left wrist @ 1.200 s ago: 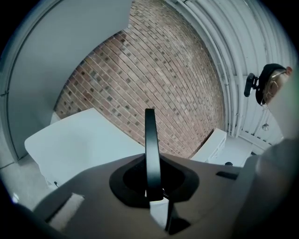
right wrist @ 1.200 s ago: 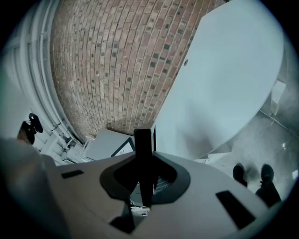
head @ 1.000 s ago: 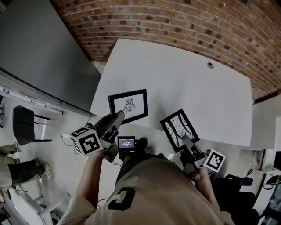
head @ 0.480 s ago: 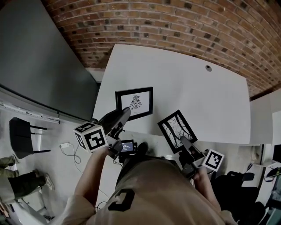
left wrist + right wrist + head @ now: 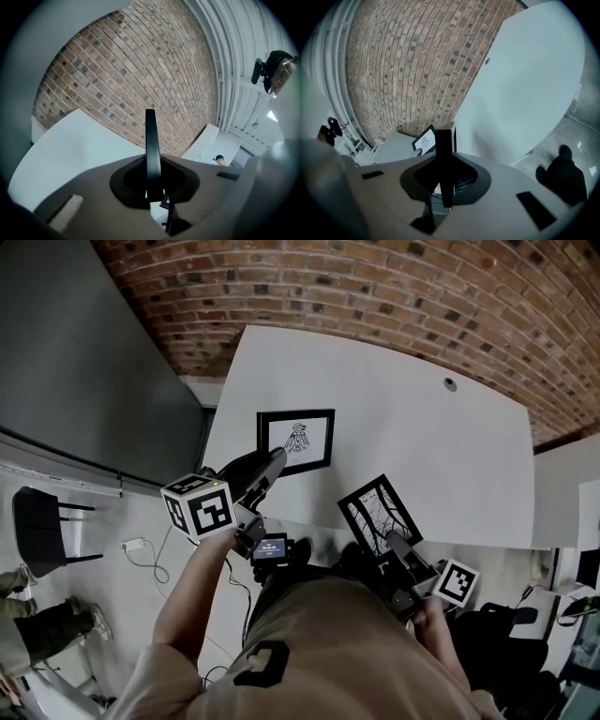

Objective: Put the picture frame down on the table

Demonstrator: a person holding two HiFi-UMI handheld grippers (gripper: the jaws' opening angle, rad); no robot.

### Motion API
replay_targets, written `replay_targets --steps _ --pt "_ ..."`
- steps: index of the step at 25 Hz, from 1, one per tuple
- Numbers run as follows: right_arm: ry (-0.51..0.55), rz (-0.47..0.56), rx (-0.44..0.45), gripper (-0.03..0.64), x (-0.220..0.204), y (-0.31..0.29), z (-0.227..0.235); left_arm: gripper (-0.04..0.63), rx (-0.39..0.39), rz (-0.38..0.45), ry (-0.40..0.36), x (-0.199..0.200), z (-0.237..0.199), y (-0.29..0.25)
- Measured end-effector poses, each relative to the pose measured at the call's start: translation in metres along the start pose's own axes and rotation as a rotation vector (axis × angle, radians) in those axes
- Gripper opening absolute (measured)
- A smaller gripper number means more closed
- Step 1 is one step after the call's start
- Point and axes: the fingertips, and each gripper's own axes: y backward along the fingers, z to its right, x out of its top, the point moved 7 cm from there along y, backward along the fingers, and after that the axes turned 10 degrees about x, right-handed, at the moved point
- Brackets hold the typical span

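2 frames in hand: the left gripper (image 5: 272,461) clamps a black-framed bird drawing (image 5: 297,439) by its edge over the white table (image 5: 431,442). The right gripper (image 5: 392,542) pinches a black-framed branch print (image 5: 379,513) at the table's near edge. Lowering each flat before letting go looks safest.

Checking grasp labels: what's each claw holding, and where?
Left claw: bird picture frame, by its lower-left corner; right claw: tree picture frame, by its near edge.
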Motion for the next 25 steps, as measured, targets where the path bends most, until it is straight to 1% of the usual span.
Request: replay_targets --steps 5,11,15,19,23,25 --pt "-0.038 0.016 0.015 0.028 0.020 -0.008 0.015 0.023 0.030 -0.028 -0.036 0.012 0.002 -0.034" --pt "-0.051 -0.062 0.036 0.028 0.050 -0.023 0.024 0.023 0.065 -0.027 -0.030 0.020 0.012 -0.065" --pt "-0.074 -0.095 0.030 0.028 0.062 -0.027 0.033 0.023 0.100 -0.034 -0.016 0.021 0.008 -0.076" --pt "-0.098 -0.105 0.032 0.028 0.070 -0.028 0.038 0.023 0.131 -0.065 0.000 0.014 0.002 -0.089" --pt "-0.109 -0.115 0.033 0.028 0.075 -0.026 0.043 0.023 0.141 -0.110 0.040 -0.001 -0.007 -0.104" --pt "-0.121 -0.112 0.029 0.028 0.076 -0.024 0.045 0.023 0.157 -0.136 0.044 -0.009 -0.013 -0.111"
